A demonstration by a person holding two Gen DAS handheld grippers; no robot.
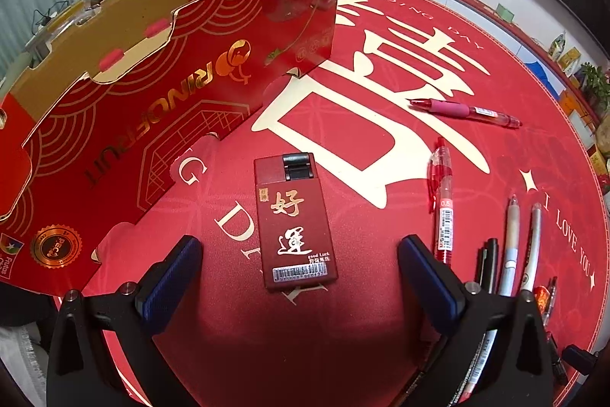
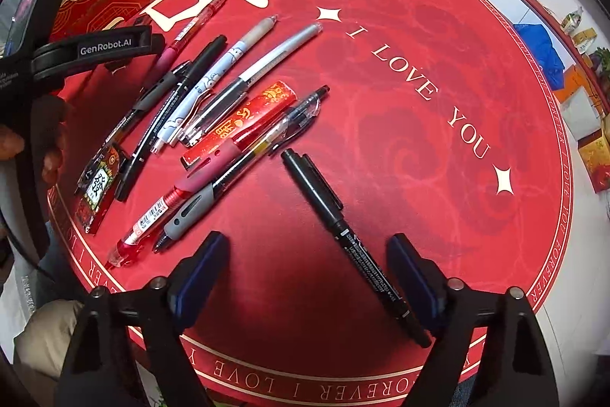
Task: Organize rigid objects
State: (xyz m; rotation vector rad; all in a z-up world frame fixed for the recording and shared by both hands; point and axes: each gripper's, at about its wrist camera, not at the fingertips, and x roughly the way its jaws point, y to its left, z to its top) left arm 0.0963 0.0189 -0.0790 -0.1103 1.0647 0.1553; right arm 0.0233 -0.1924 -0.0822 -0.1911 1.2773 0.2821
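A red flat case (image 1: 295, 222) with gold characters lies on the red mat (image 1: 343, 330). My left gripper (image 1: 299, 246) hovers open over it, one finger on each side, neither touching. In the right wrist view a black marker (image 2: 343, 231) lies slanted on the mat. My right gripper (image 2: 307, 241) straddles it with jaws wide; the marker's near end runs under the right finger (image 2: 415, 277), and the left pad stands well clear of it. Several pens (image 2: 213, 90) and a red patterned stick (image 2: 240, 121) lie side by side to the left.
A tall red fruit carton (image 1: 152, 102) stands left of the case. Two red pens (image 1: 465, 111) (image 1: 442, 193) lie loose farther out. A small dark patterned box (image 2: 99, 185) sits near the mat's left rim, beside a hand (image 2: 49, 155). The table edge (image 2: 305, 384) is close below.
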